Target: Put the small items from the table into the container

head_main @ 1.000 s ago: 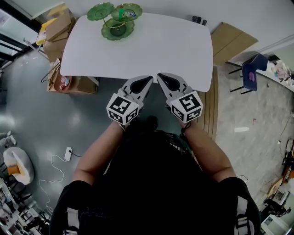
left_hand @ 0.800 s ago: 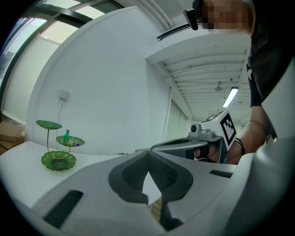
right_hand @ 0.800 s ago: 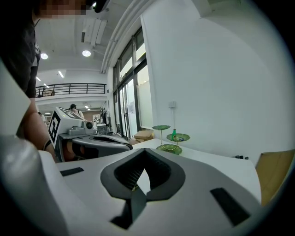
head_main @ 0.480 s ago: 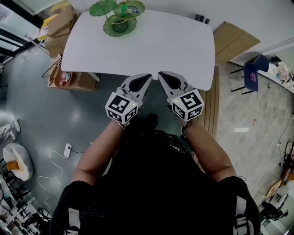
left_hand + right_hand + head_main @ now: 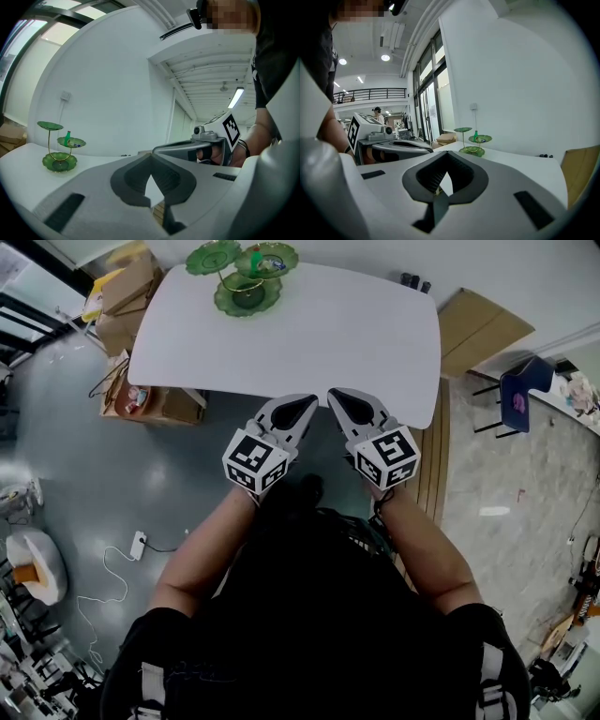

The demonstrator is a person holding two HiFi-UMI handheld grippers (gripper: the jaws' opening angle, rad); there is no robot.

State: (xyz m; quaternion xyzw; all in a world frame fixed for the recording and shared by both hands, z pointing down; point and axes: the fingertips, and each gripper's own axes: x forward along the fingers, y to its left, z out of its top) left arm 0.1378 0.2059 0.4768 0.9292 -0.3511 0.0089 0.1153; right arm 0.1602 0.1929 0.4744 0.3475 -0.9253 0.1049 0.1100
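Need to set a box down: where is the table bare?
The white table is bare across its middle, right and near edge. Only the far left corner (green tiered stand) and the far right edge (small dark items) are taken.

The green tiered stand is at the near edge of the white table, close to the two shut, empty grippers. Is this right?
No. In the head view the green tiered stand is at the table's far left corner, away from the grippers. The left gripper and right gripper are shut and empty.
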